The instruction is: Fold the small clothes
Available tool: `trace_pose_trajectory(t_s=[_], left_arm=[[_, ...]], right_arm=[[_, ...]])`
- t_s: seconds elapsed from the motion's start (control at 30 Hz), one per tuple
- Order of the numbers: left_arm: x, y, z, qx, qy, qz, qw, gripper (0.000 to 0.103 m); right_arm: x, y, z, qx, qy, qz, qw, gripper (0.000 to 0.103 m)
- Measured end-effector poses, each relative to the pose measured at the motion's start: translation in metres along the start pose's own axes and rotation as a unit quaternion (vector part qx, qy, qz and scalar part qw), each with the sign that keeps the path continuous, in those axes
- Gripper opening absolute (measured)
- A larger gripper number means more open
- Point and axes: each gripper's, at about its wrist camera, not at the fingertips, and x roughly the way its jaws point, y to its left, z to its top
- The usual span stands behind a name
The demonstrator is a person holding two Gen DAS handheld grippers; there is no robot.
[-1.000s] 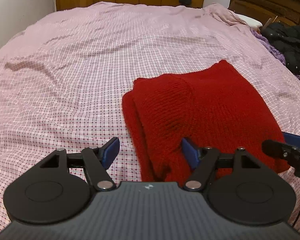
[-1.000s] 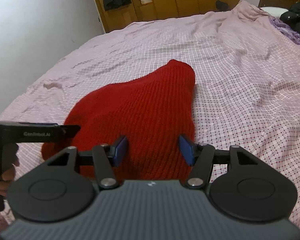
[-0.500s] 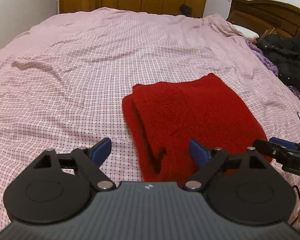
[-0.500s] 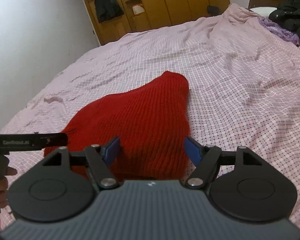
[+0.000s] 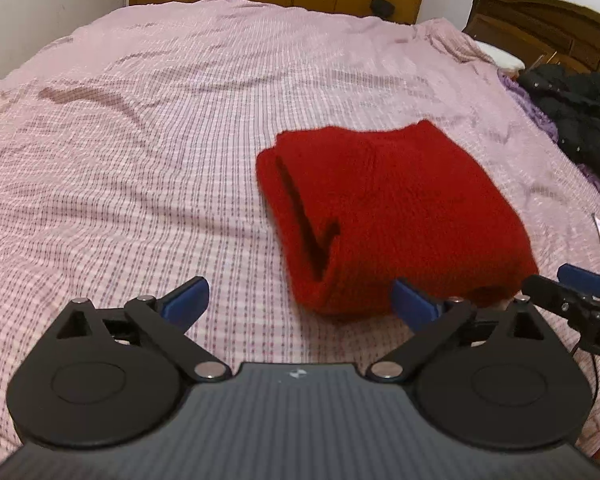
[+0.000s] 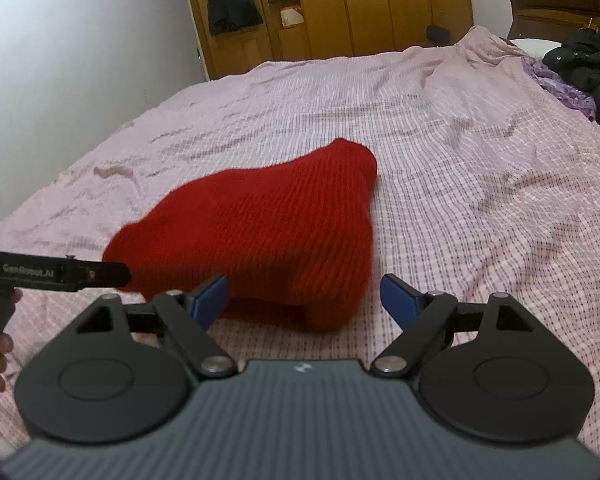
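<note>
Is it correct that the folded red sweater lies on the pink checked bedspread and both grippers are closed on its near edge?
Not quite. The red sweater does lie folded on the pink bedspread, but neither gripper is closed on it. The left wrist view shows the left gripper open, and the right wrist view shows the right gripper open too.

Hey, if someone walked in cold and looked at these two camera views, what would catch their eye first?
The folded red knit sweater stands out first, lying on the pink checked bedspread just ahead of both grippers. Next come the left gripper and right gripper, jaws open and holding nothing. A dark pile of clothes sits at the far right edge of the bed, with wooden wardrobes behind.
</note>
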Motion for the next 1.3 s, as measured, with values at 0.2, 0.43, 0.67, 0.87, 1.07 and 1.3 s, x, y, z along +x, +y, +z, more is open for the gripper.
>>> trace_pose_trajectory(t_s=[0.2,0.43,0.67,0.87,1.07,1.3], left_arm=[[0.008,-0.015,-0.013,0.020,0.006,0.018,0.9996,0.101],[0.029,-0.041,-0.023,0.057,0.022,0.036,0.9975,0.101],[0.055,-0.045,-0.027,0.047,0.055,0.059,0.9956,0.101],[0.061,-0.046,-0.030,0.051,0.060,0.068,0.9946,0.102],[0.064,-0.045,-0.030,0.049,0.063,0.071,0.9943,0.103],[0.068,-0.045,-0.030,0.049,0.065,0.072,0.9941,0.103]], right_arm=[[0.006,0.004,-0.014,-0.013,0.020,-0.020,1.000,0.085],[0.022,0.005,-0.026,-0.020,0.050,-0.040,0.998,0.085],[0.040,0.003,-0.035,-0.012,0.079,-0.051,0.995,0.085],[0.045,0.003,-0.037,-0.005,0.083,-0.052,0.995,0.087],[0.048,0.001,-0.036,0.001,0.083,-0.050,0.995,0.088],[0.049,0.001,-0.036,0.005,0.083,-0.050,0.995,0.088]])
